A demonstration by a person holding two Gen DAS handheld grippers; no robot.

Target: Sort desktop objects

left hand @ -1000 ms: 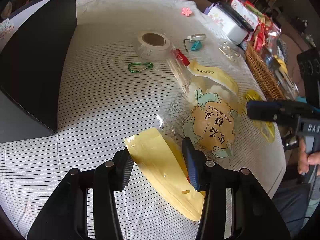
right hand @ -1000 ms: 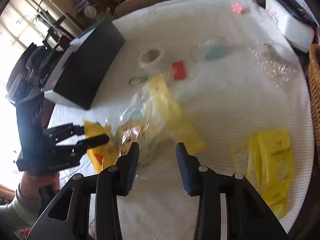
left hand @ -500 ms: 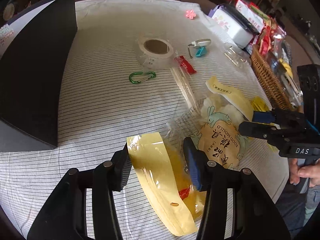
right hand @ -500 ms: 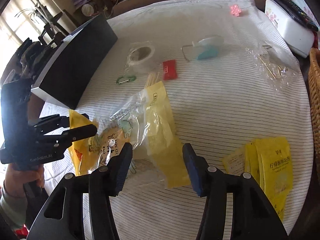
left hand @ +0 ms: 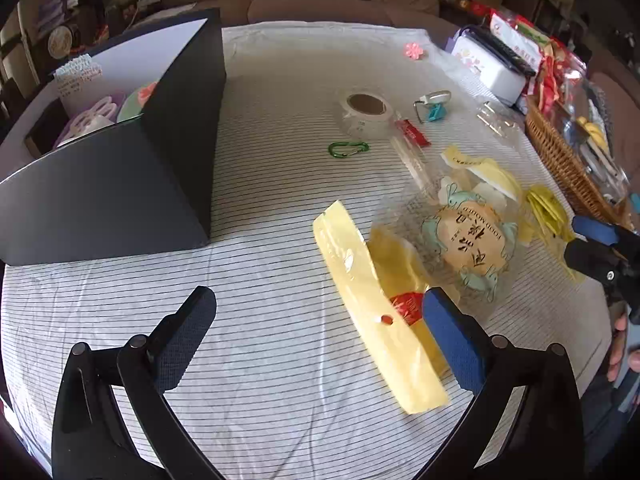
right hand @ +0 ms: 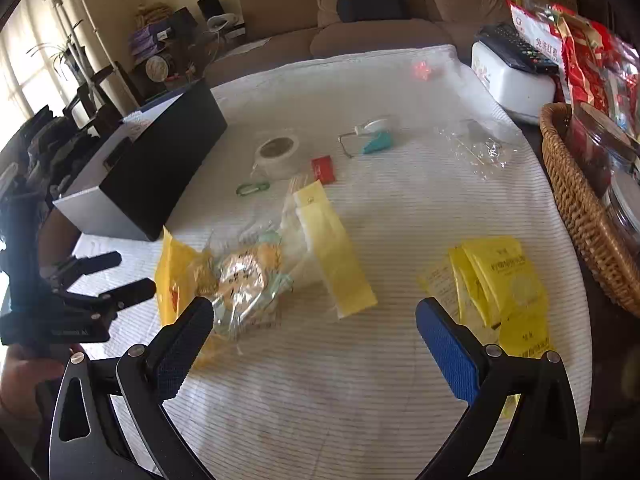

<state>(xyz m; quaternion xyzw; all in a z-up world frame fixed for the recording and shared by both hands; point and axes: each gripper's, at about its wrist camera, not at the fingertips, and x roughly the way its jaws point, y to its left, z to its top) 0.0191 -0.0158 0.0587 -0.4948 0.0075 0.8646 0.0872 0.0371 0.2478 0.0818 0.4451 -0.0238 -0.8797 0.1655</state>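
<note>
From the left wrist view, the left gripper [left hand: 316, 330] is hanging over the striped tablecloth [left hand: 260, 280] with its jaws having just been opening, now spread wide and gripping nothing. The long yellow packet [left hand: 372, 300] is lying flat on the cloth between the 2 fingers, nearer the right one. Just beyond it the clear printed bag [left hand: 468, 240] is resting, with the black box [left hand: 120, 176] standing to the left, and the tape roll [left hand: 365, 114] and green carabiner [left hand: 347, 149] farther back.

From the right wrist view, the right gripper [right hand: 314, 334] is also hovering with jaws having just been opening, wide apart and empty over bare cloth. The clear printed bag [right hand: 244, 276] is lying ahead to its left, the yellow sachets [right hand: 500, 280] ahead to its right, beside the wicker basket [right hand: 576, 208].
</note>
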